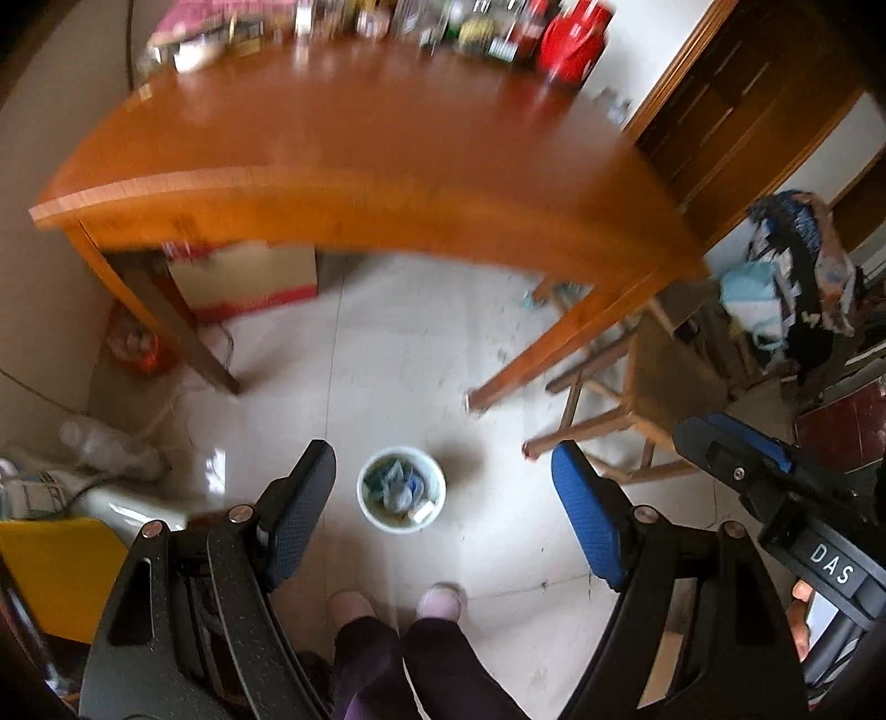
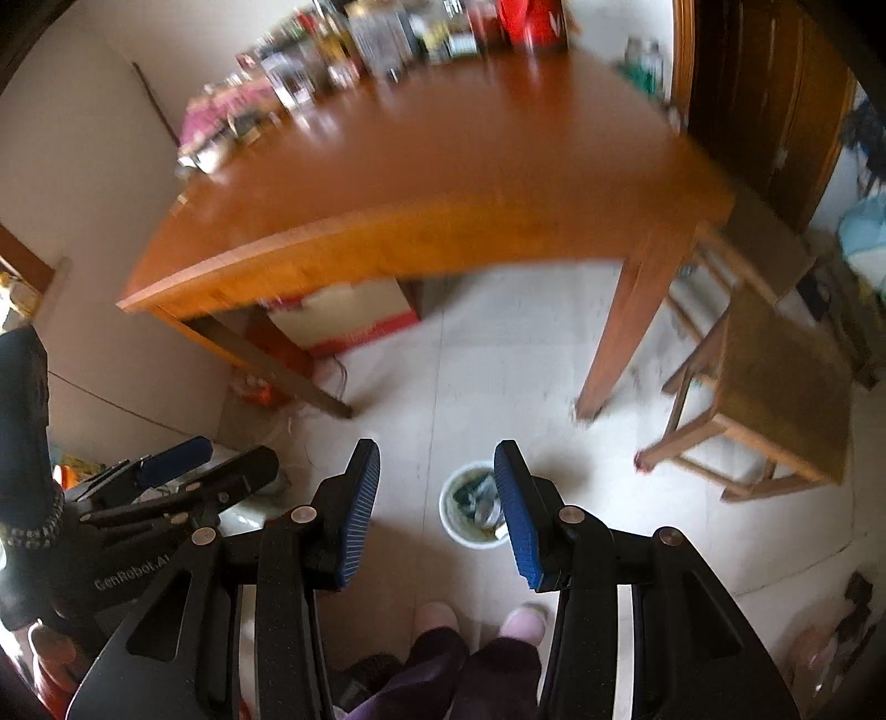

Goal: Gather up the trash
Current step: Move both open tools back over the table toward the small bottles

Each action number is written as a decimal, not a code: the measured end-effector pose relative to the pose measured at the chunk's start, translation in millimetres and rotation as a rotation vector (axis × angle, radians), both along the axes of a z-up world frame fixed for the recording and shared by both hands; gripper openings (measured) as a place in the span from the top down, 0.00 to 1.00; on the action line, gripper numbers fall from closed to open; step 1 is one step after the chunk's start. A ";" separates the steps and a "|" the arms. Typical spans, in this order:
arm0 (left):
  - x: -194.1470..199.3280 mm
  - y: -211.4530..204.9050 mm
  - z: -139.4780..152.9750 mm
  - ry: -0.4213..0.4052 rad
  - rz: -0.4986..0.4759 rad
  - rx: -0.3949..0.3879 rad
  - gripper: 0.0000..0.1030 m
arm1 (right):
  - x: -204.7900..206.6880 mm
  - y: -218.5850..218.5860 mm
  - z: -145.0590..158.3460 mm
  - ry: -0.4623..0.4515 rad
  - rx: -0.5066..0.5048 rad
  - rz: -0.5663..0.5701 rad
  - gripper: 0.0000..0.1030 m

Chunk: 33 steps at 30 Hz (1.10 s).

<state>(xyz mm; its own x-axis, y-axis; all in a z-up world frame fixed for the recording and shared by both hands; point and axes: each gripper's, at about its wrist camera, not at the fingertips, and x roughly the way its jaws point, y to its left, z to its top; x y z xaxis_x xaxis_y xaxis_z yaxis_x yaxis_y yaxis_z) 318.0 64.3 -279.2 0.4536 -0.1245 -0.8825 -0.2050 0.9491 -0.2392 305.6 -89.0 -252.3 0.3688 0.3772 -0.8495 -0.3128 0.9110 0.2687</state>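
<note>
A small white bin [image 1: 401,490] stands on the tiled floor far below, filled with crumpled wrappers and scraps. In the right wrist view the same bin [image 2: 468,515] shows partly behind one blue pad. My left gripper [image 1: 443,498] hangs high above it, open wide, with nothing between its fingers. My right gripper [image 2: 437,498] is also high above the floor, its jaws partly apart and empty. Each gripper appears at the edge of the other's view. The person's slippers [image 1: 398,603] stand just short of the bin.
A wooden table [image 1: 343,166] fills the upper half, with bottles, jars and a red container [image 1: 576,39] crowded along its far edge. A cardboard box [image 1: 249,282] sits beneath it. A wooden stool [image 2: 775,387] stands at the right, a dark door [image 1: 742,111] beyond it.
</note>
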 end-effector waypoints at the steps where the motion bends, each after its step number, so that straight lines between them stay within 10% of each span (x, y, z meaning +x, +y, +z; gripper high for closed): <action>1: -3.4 1.6 12.2 -0.021 -0.001 0.010 0.23 | -4.5 -0.9 13.5 -0.024 0.002 -0.001 0.62; 18: -73.8 15.0 206.9 -0.404 -0.071 0.128 0.22 | -70.2 6.3 181.4 -0.393 0.013 -0.059 0.51; 27: -76.7 26.8 235.4 -0.517 -0.072 0.212 0.02 | -79.9 12.9 209.6 -0.517 0.039 -0.120 0.20; 33: -50.3 27.7 235.4 -0.509 -0.077 0.226 0.02 | -59.8 7.1 210.6 -0.528 0.033 -0.155 0.20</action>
<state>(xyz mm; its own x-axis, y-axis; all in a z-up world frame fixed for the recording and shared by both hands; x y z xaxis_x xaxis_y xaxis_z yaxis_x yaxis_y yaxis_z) 267.7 92.0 -43.9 0.8262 -0.0074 -0.5634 -0.0451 0.9958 -0.0793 245.8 -81.8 -41.7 0.7949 0.3077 -0.5229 -0.2753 0.9509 0.1411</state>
